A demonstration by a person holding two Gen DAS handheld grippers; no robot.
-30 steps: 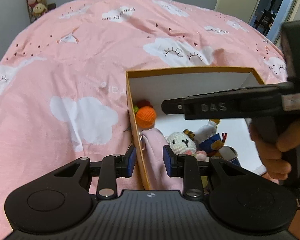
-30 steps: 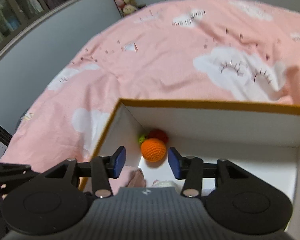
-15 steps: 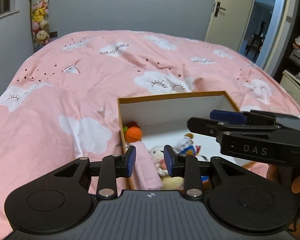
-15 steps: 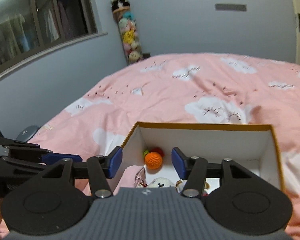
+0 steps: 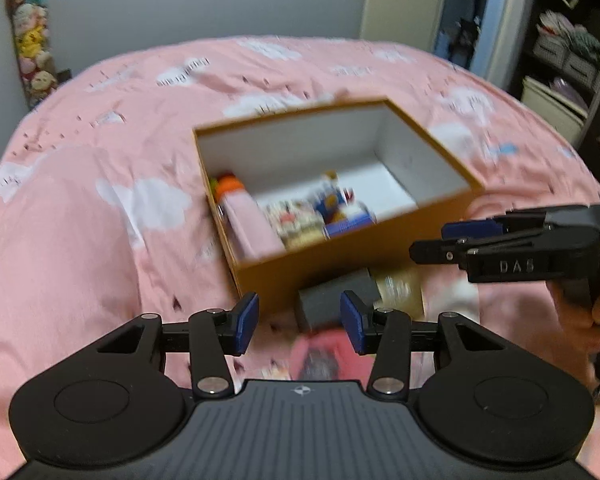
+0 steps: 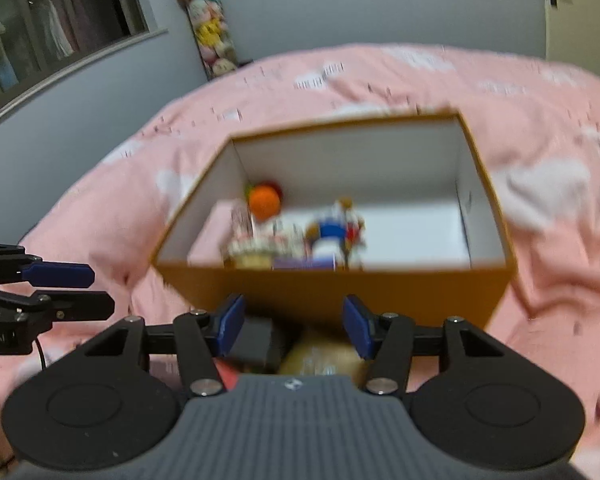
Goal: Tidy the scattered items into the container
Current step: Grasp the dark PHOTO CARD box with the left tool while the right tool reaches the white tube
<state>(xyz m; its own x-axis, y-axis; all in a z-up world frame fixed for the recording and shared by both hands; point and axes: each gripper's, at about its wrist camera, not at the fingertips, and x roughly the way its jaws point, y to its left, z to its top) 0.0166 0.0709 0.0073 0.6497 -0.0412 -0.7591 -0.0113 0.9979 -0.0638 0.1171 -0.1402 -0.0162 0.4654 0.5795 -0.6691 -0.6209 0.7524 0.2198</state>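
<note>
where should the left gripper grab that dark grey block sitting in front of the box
Grip the dark grey block across its two side faces, coming from above on the near side. It lies flat on the bedspread just before the orange box, and the open left gripper already frames it.

Open box (image 5: pixel 440 216), right half free.
We see toys (image 5: pixel 300 220) crowding its left half; a dark block (image 5: pixel 332 300) sits against its near wall.
</note>
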